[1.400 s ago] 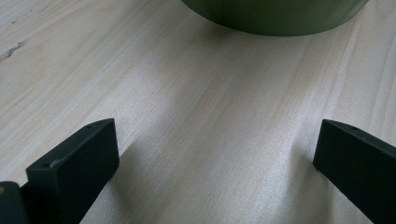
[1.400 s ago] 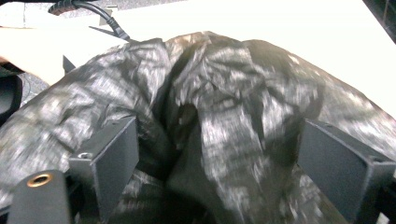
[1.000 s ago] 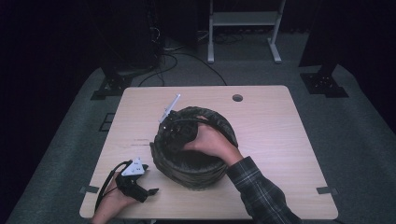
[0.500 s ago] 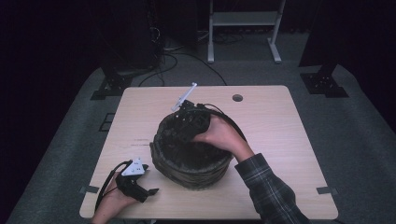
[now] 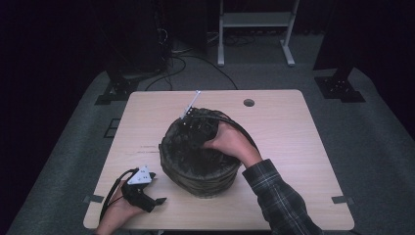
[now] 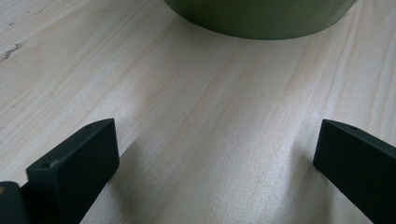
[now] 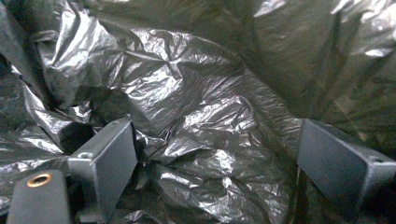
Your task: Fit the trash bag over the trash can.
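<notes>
One upright bin [image 5: 200, 166], mouth up, bag [image 7: 196, 107] inside

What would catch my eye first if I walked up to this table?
A round green bin lined with a crinkled black plastic bag stands mid-table. The right gripper reaches down inside it, jaws spread over the bag. The left gripper rests open near the table's front left corner.

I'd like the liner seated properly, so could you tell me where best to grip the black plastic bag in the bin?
Grip a raised crease of the black plastic bag from above, through the green bin mouth. The right hand-held gripper already sits open there, and the crumpled folds offer pinchable ridges.
</notes>
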A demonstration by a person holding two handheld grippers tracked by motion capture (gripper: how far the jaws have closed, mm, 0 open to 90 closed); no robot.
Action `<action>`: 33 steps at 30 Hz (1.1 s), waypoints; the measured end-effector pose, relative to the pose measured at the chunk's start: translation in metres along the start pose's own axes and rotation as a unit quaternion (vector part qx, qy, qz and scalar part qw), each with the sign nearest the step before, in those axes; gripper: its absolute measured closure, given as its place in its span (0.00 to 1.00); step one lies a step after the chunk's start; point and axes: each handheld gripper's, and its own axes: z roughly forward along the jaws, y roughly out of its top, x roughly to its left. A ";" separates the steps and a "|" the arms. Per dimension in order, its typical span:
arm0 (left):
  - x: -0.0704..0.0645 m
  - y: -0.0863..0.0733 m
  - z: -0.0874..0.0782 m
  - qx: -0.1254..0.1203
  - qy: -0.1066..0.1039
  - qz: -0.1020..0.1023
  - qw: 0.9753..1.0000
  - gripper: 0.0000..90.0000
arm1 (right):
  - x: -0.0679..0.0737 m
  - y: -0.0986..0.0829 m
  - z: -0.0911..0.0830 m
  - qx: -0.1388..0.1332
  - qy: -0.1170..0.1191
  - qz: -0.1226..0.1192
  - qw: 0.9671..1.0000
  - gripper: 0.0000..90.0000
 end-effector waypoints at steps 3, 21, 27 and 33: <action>0.000 0.000 0.000 0.000 0.000 0.000 1.000 0.00 | -0.001 -0.002 -0.010 -0.035 0.011 0.005 0.999 0.13; 0.000 0.000 0.000 0.000 0.000 0.000 1.000 0.00 | -0.005 -0.049 -0.073 -0.173 0.033 0.004 0.984 0.13; 0.000 0.001 0.001 0.000 -0.001 0.000 1.000 0.00 | -0.001 -0.076 -0.090 -0.200 0.028 0.004 0.979 0.13; 0.000 0.001 0.001 -0.001 -0.001 0.000 1.000 0.00 | 0.003 -0.097 -0.102 -0.216 0.022 0.002 0.976 0.13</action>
